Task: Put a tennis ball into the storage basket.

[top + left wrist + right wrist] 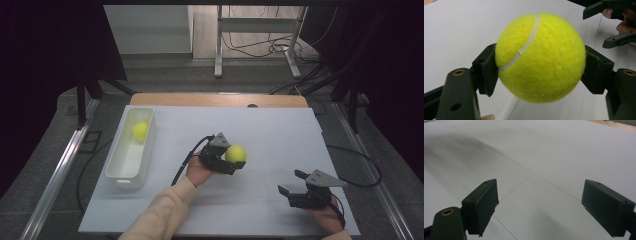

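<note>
Two tennis balls are out: one ball is clamped between the left gripper's fingers, well right of the white tray holding the other ball. Farther right of the tray, the right gripper's fingers are spread, holding nothing above the bench.

Left tool jaws clamped, raised; right tool jaws apart, low.

Ball in tray at table's left, second ball right of it
</note>
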{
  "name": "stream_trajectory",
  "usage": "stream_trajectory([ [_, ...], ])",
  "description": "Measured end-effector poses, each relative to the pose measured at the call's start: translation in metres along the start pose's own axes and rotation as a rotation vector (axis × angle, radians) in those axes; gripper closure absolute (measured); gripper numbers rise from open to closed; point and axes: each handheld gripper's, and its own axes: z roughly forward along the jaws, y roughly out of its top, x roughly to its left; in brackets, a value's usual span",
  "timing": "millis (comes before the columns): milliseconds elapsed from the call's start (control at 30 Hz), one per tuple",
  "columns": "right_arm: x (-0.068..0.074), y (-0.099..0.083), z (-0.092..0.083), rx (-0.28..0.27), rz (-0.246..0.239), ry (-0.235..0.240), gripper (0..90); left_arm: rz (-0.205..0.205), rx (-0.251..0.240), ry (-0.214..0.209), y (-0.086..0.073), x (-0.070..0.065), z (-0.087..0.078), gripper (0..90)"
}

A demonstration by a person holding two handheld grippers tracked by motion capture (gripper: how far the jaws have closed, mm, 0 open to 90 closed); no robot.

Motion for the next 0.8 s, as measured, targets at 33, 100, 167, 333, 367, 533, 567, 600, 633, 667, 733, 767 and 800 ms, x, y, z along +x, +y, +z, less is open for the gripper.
stream_trajectory([
  [33,0.0,0.0,0.0,0.001,0.0,-0.001,14.5,0.002,-0.001,-0.001,0.0,0.0,0.0,26.3],
  [100,0.0,0.0,0.0,0.001,0.001,-0.001,14.5,0.003,-0.007,0.001,0.0,0.0,-0.002,26.3],
  [167,0.0,0.0,0.0,-0.002,0.002,0.001,14.6,0.003,-0.009,0.004,0.0,0.0,-0.004,26.3],
  [333,0.0,0.0,0.0,-0.002,0.003,-0.001,14.6,0.005,-0.014,0.009,0.0,0.001,-0.009,26.3],
  [367,0.0,0.0,0.0,-0.002,0.003,-0.001,14.6,0.002,-0.017,0.011,-0.001,0.001,-0.01,26.3],
  [533,0.0,0.0,0.0,-0.001,0.002,-0.002,14.6,0.004,-0.021,0.017,-0.001,0.002,-0.015,26.3],
  [567,0.0,0.0,-0.001,-0.001,0.003,-0.003,14.6,0.003,-0.023,0.021,-0.002,0.002,-0.017,26.3],
  [600,0.0,0.0,-0.001,-0.001,0.003,-0.003,14.6,0.003,-0.023,0.021,-0.002,0.002,-0.017,26.3],
  [633,0.0,0.0,-0.001,-0.001,0.003,-0.003,14.6,0.004,-0.024,0.023,-0.002,0.002,-0.019,26.3],
  [667,0.0,0.0,0.0,0.0,0.003,-0.004,14.6,0.006,-0.023,0.024,-0.003,0.003,-0.02,26.3],
  [733,0.0,0.0,0.0,0.0,0.003,-0.004,14.6,0.004,-0.026,0.027,-0.003,0.003,-0.021,26.3],
  [767,0.0,0.0,0.0,0.0,0.003,-0.004,14.6,0.004,-0.026,0.028,-0.003,0.003,-0.023,26.3],
  [800,0.0,0.0,0.0,0.003,0.001,-0.008,14.6,0.002,-0.028,0.03,-0.004,0.004,-0.024,26.2],
])
